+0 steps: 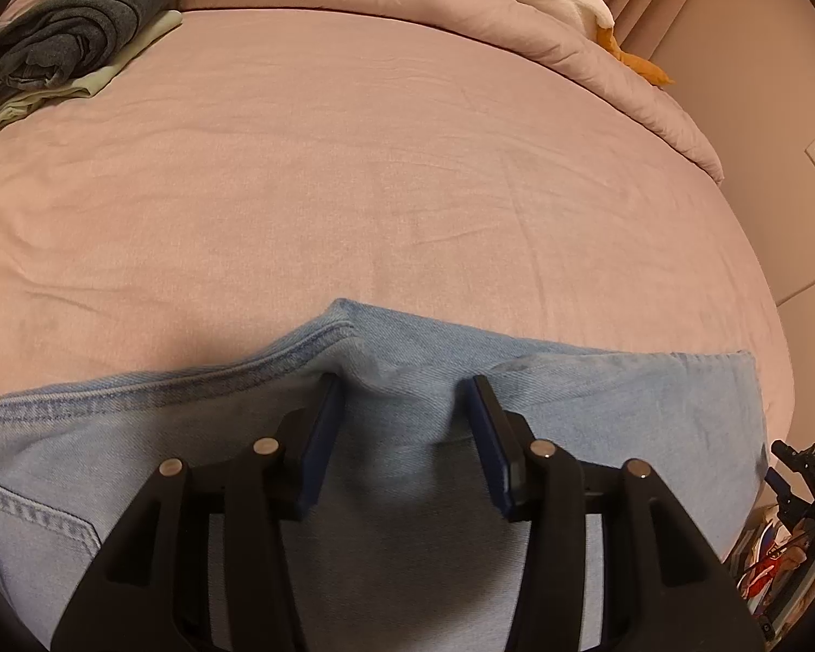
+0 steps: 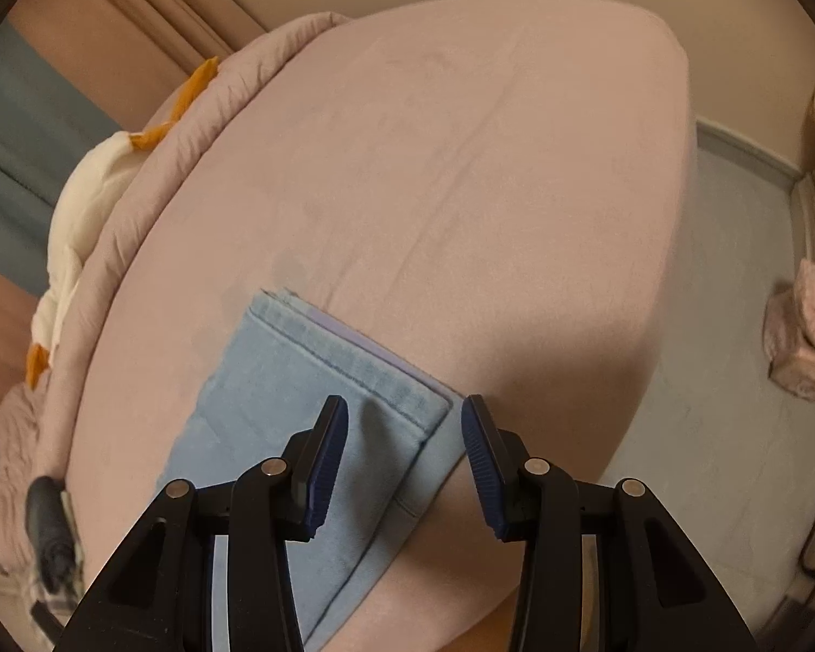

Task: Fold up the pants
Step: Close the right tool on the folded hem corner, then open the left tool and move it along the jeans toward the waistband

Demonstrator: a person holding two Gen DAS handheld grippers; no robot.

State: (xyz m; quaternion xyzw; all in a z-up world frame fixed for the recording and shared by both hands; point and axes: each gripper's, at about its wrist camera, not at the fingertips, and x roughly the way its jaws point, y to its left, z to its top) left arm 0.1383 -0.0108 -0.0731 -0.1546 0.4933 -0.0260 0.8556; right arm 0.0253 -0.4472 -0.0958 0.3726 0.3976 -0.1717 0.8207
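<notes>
Jeans (image 1: 570, 396) laid flat at near edge of bed (image 1: 353, 163), legs stacked. Left gripper (image 1: 405, 402) jaws apart over crotch seam, nothing clamped. Right gripper (image 2: 405, 424) jaws apart above hems (image 2: 353, 358), nothing held. Risk: only top layer pinched, stacked legs skewed; jeans dragged off bed edge.
</notes>
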